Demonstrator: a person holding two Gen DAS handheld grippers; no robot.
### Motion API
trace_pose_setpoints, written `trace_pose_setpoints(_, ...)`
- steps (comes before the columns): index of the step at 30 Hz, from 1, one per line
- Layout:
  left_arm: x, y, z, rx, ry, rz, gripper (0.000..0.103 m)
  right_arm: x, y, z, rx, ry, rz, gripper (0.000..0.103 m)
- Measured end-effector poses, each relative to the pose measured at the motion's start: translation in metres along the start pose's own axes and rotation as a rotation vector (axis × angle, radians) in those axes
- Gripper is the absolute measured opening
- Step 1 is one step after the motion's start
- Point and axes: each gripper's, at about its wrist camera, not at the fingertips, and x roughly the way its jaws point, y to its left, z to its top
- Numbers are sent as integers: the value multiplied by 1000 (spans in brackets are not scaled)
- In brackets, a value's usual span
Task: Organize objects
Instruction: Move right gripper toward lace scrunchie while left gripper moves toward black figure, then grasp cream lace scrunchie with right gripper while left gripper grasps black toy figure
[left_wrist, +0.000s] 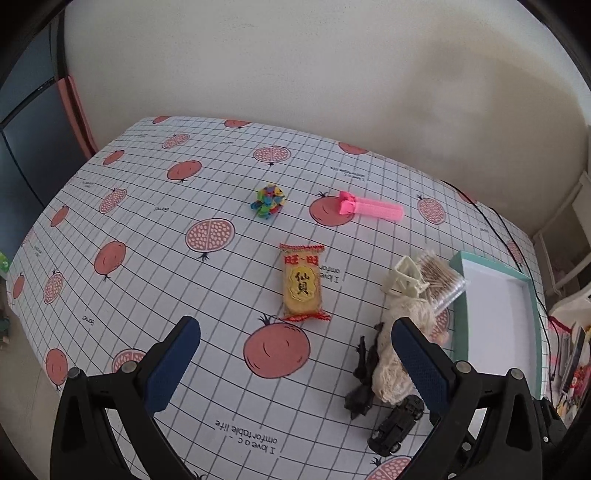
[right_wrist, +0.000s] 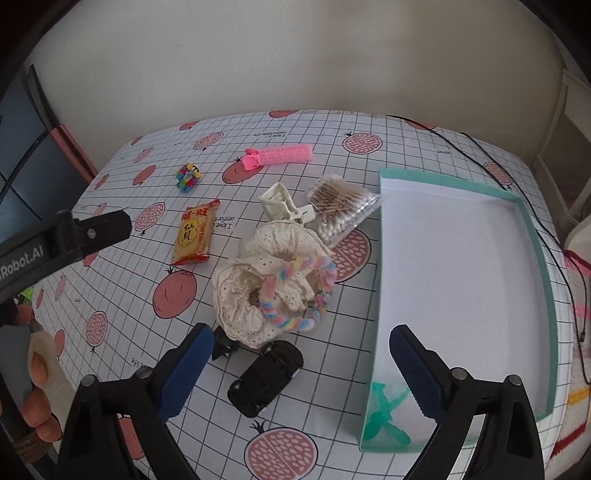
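Both grippers hang spread wide and empty: left gripper (left_wrist: 295, 354) above the snack packet (left_wrist: 302, 283), right gripper (right_wrist: 301, 363) over a black toy car (right_wrist: 266, 376) beside the teal box (right_wrist: 532, 236). A green toy (right_wrist: 384, 413) lies in the box's near corner; cream scrunchies (right_wrist: 266, 288) sit just left of the box.

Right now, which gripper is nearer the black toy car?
Right. The right gripper hangs open right above the black toy car; the left gripper sits off to the car's left, also open.
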Motion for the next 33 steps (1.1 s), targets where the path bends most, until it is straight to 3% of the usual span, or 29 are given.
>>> trace_pose_setpoints(6, 26, 18, 8, -58, 34, 43, 103, 30, 10, 16, -18, 26, 29, 96)
trace_pose_setpoints(10, 47, 36, 1, -124, 105, 43, 103, 43, 19, 18, -14, 46, 59, 96)
trace_pose_setpoints(14, 58, 43, -9, -141, 149, 65, 103, 58, 28, 17, -18, 66, 53, 96)
trace_pose_setpoints(17, 64, 50, -15, -184, 186, 33, 103, 65, 31, 17, -34, 68, 22, 96)
trace_pose_setpoints(21, 71, 52, -21, -206, 211, 36, 103, 70, 23, 18, -31, 69, -21, 87)
trace_pose_setpoints(33, 80, 0, -36, -77, 273, -45, 103, 66, -16, 19, 88, 64, 30, 44)
